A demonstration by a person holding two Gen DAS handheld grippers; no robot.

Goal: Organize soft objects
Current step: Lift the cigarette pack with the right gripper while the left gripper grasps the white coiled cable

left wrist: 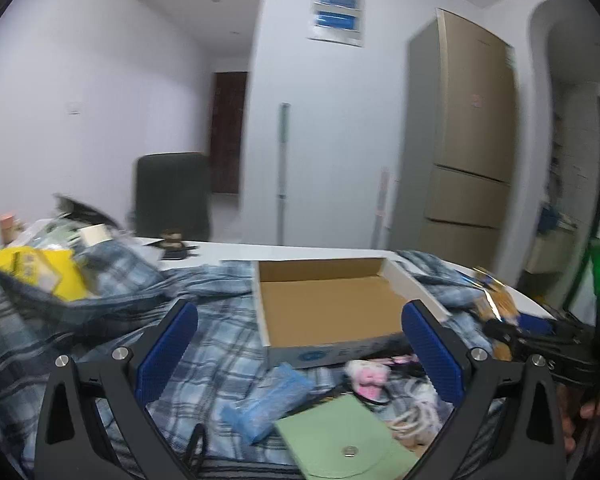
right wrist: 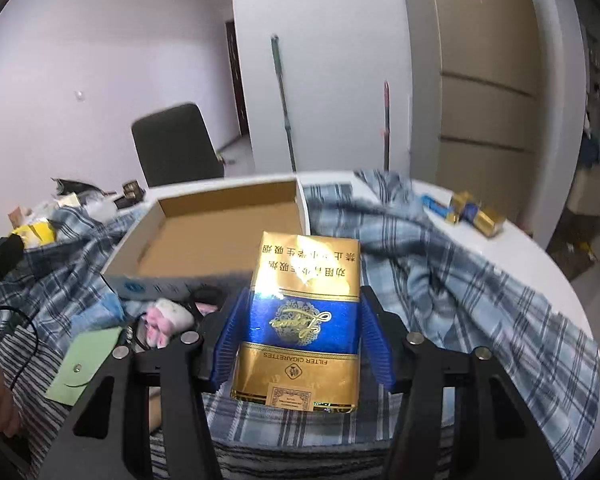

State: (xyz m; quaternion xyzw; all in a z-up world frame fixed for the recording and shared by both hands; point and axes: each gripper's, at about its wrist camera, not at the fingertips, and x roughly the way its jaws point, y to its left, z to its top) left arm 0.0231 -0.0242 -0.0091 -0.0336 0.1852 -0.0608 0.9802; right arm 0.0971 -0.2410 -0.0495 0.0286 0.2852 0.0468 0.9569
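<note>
My right gripper (right wrist: 300, 332) is shut on a gold and blue cigarette pack (right wrist: 300, 320), held above the blue plaid cloth (right wrist: 440, 280), just in front of the open cardboard box (right wrist: 220, 240). In the left wrist view, my left gripper (left wrist: 300, 344) stands open over the plaid cloth (left wrist: 220, 340) with nothing between its blue pads (left wrist: 168, 352). Below it lie a blue plastic packet (left wrist: 268, 400), a green snap pouch (left wrist: 340, 440) and a pink and white soft toy (left wrist: 368, 376). The cardboard box (left wrist: 332, 308) lies just beyond. The right gripper with the gold pack (left wrist: 496, 304) shows at the right edge.
A yellow bag (left wrist: 40, 272) and clutter pile up at the table's far left. More gold and blue packs (right wrist: 476, 212) lie on the white table (right wrist: 480, 248) at the right. A dark chair (right wrist: 176, 144) stands behind the table. A black cable (right wrist: 16, 320) runs at the left.
</note>
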